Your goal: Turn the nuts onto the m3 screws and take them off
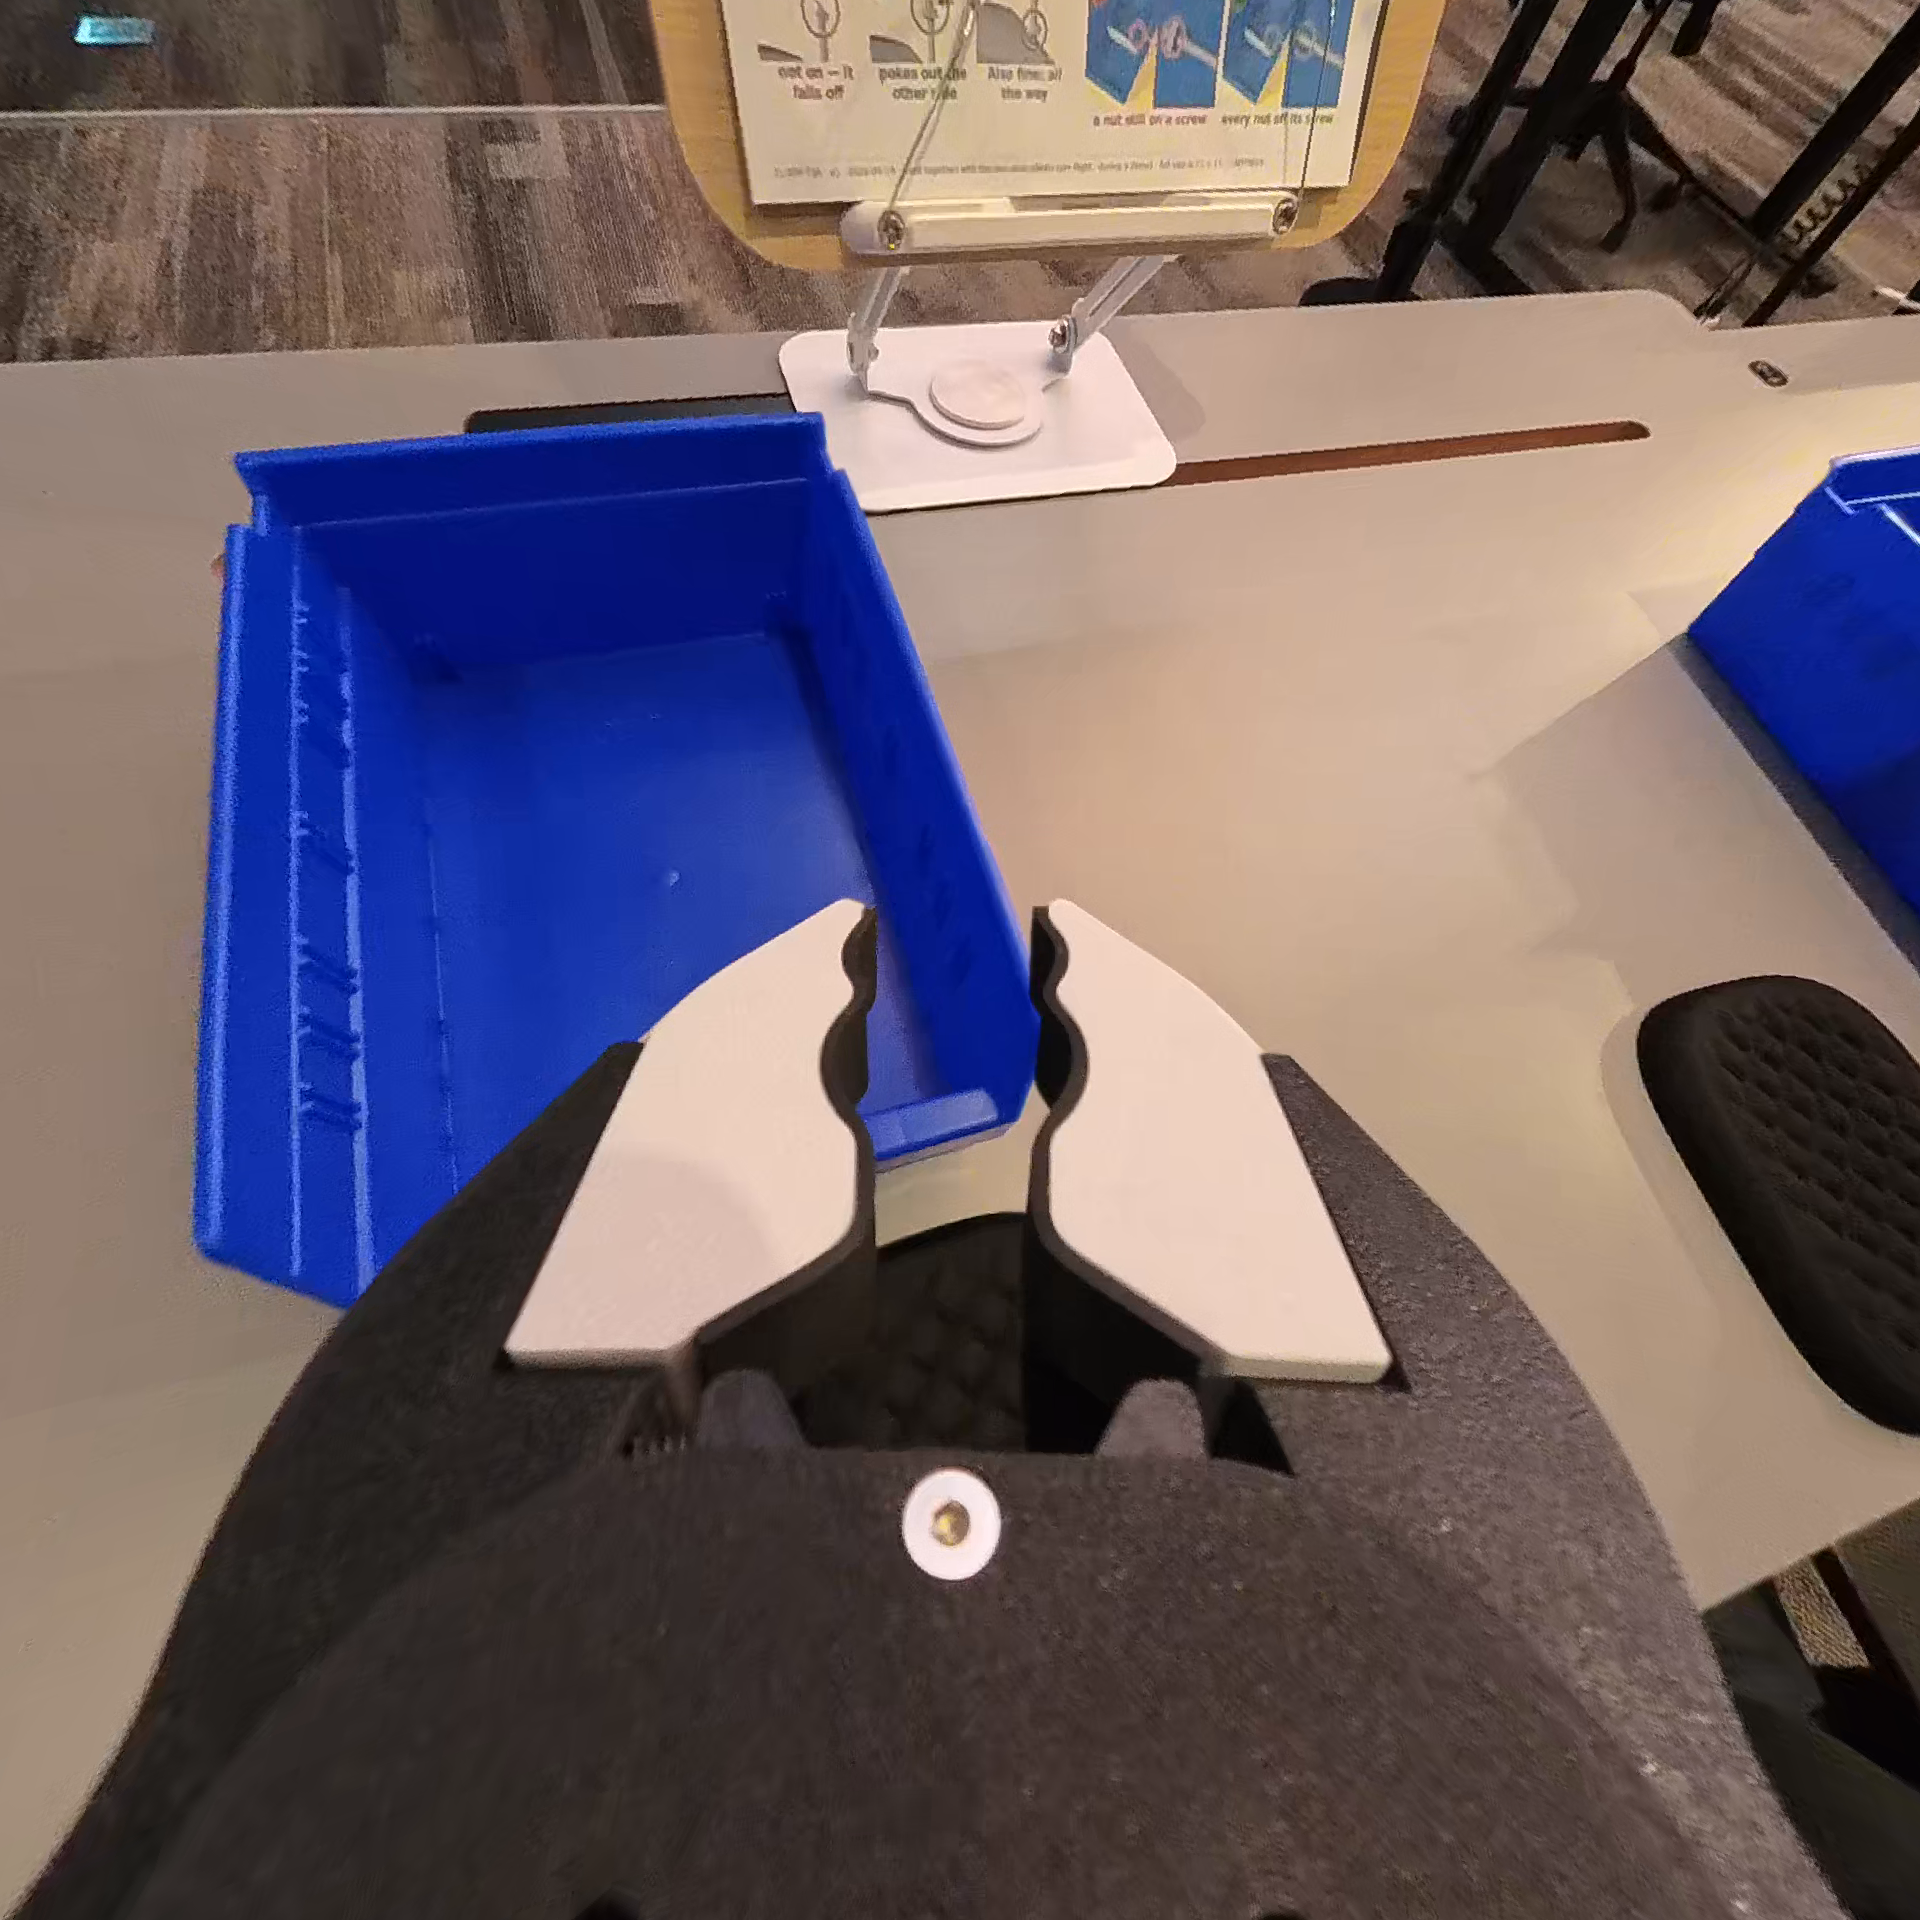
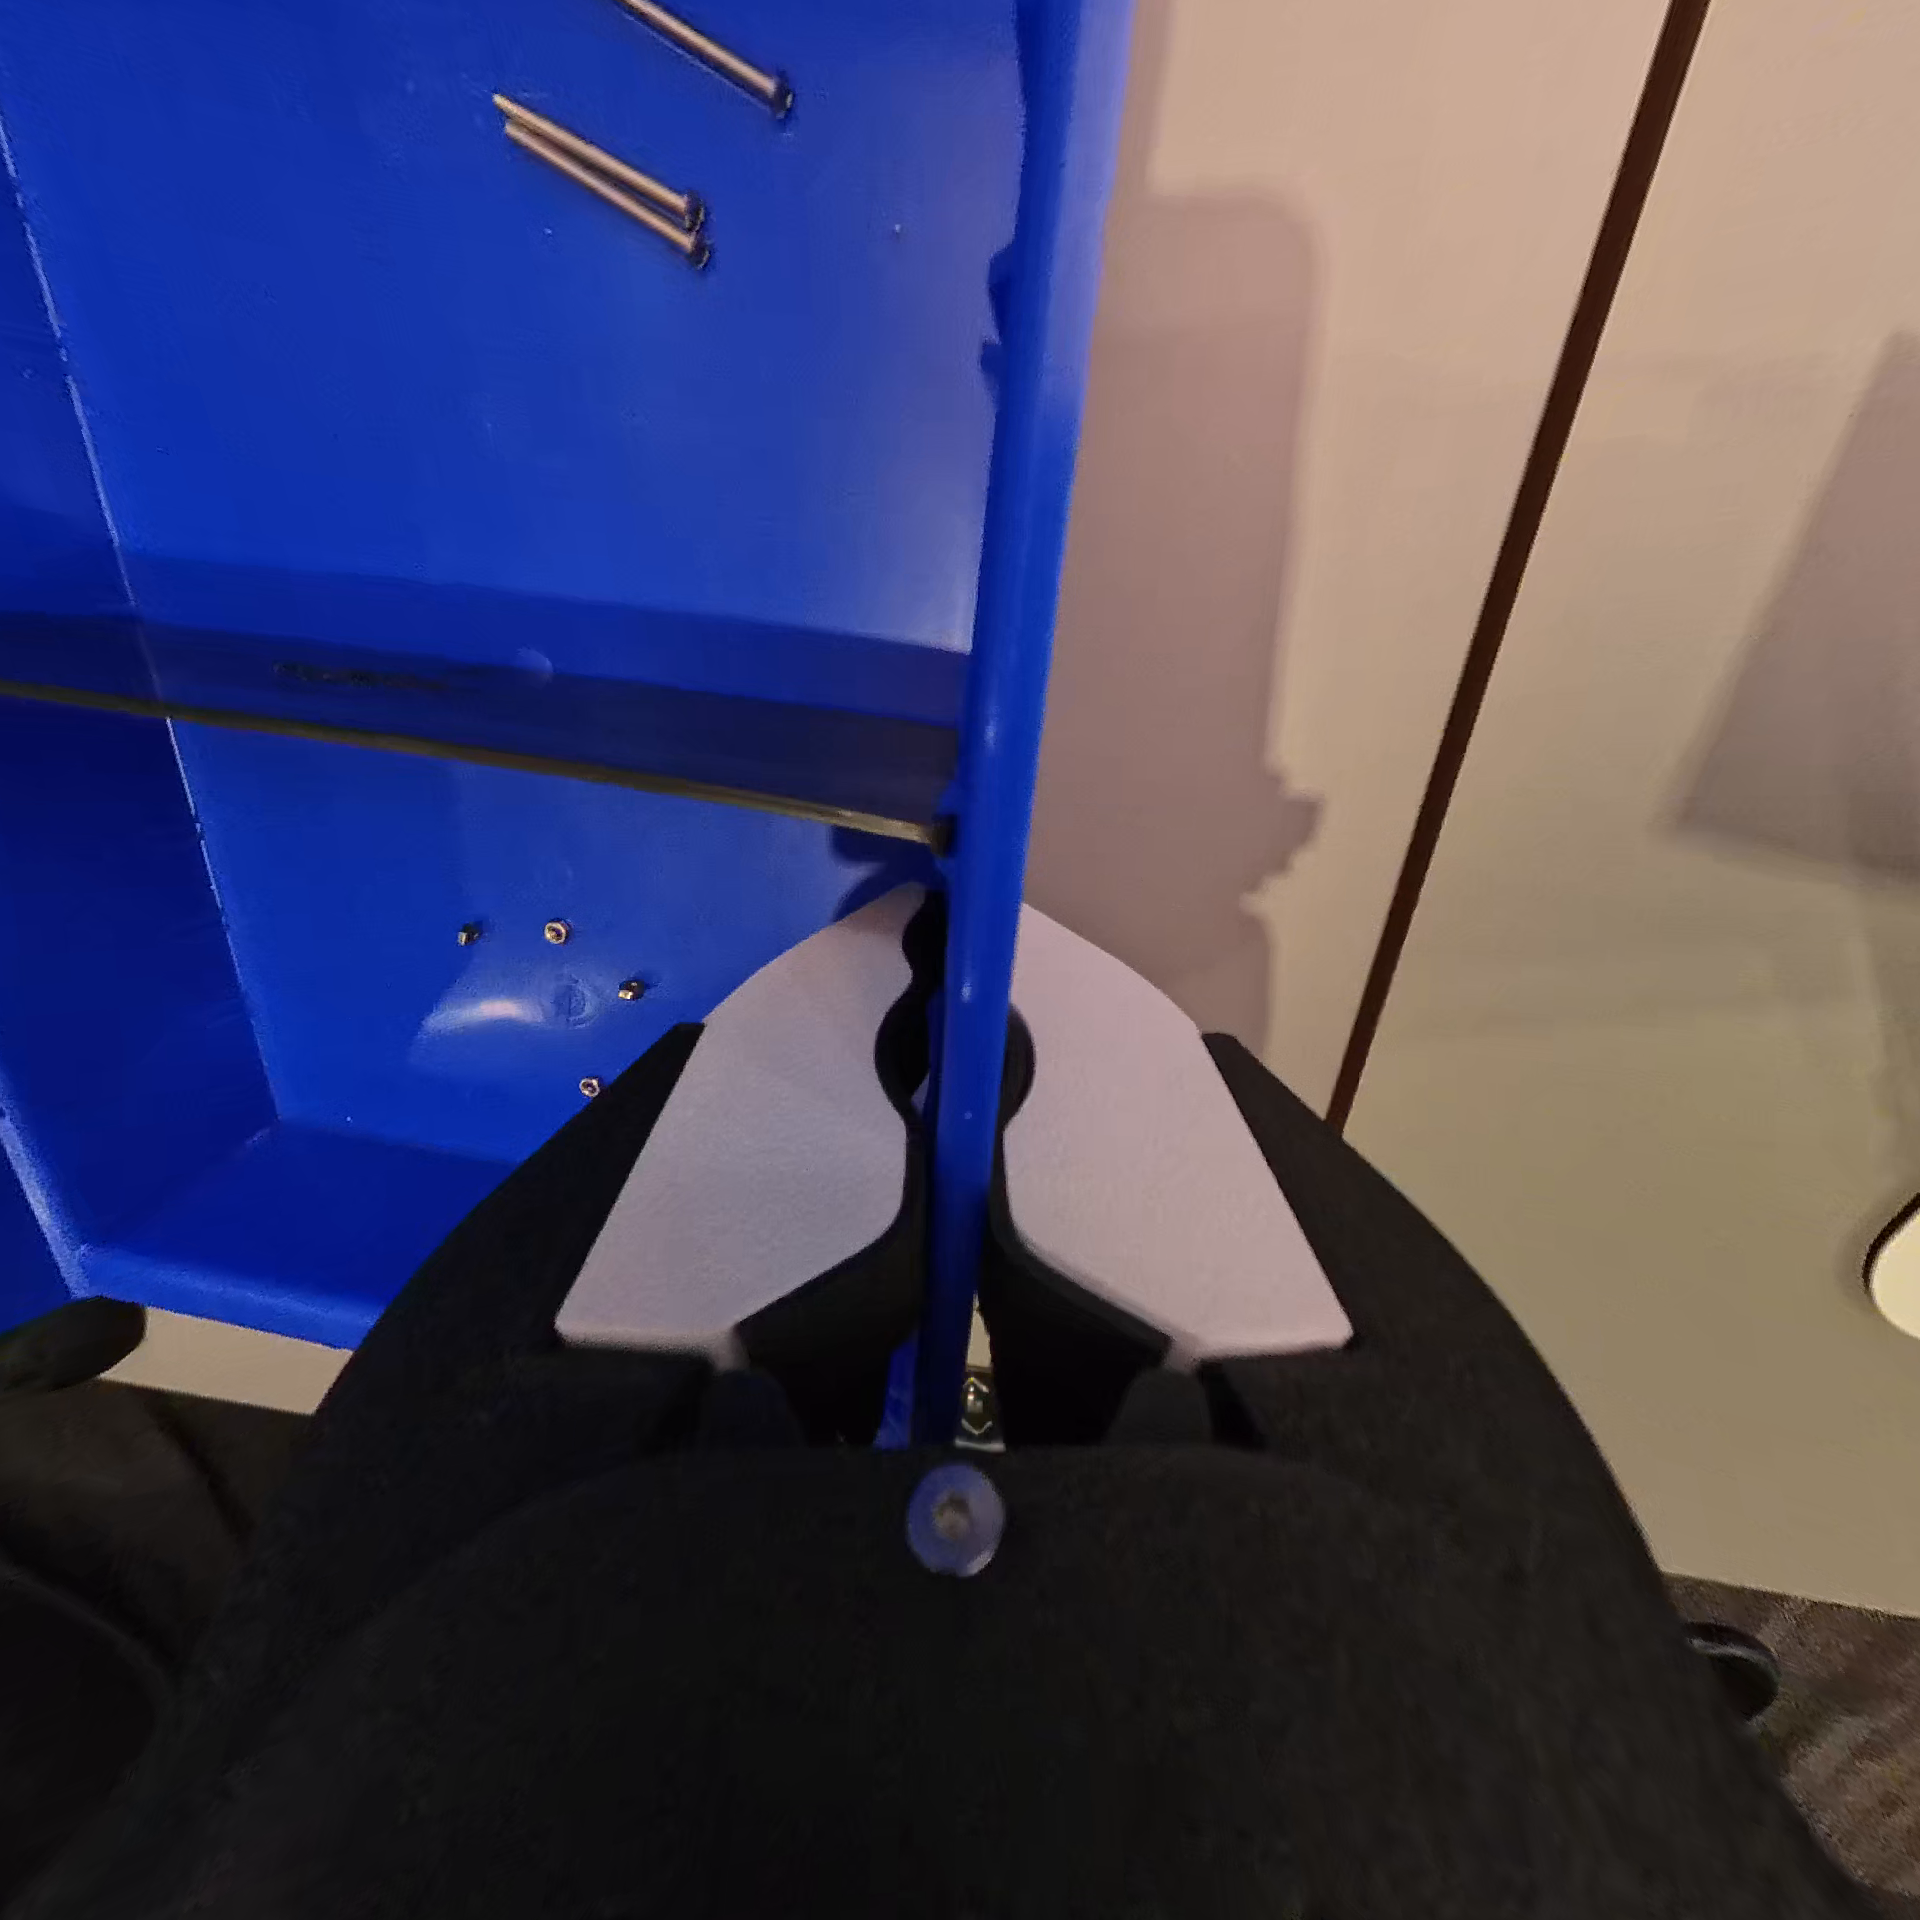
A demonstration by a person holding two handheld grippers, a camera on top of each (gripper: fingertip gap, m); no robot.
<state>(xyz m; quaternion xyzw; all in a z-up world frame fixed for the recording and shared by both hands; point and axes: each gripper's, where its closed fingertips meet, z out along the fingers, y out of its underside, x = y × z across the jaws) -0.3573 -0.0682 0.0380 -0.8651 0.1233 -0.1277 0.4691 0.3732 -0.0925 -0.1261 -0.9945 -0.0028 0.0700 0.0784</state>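
In the right wrist view a blue bin [image 2: 1013, 520] has a dark divider [image 2: 468, 717]. Three long thin screws [image 2: 613, 177] lie in its far compartment. Several tiny nuts [image 2: 559, 932] lie in the near one. My right gripper [image 2: 966, 935] is shut on the bin's right wall, one finger inside and one outside. In the left wrist view an empty blue bin [image 1: 249, 831] sits on the grey table. My left gripper [image 1: 951, 925] is open and empty, its fingertips on either side of that bin's right wall near the front corner.
The bin with the parts also shows at the right edge of the left wrist view [image 1: 1829, 665]. A white stand holding an instruction sheet [image 1: 977, 416] is behind the empty bin. A black mesh chair part [image 1: 1808, 1174] is at the table's cut-out. The left gripper's tips are roughly 75 cm from the right gripper's.
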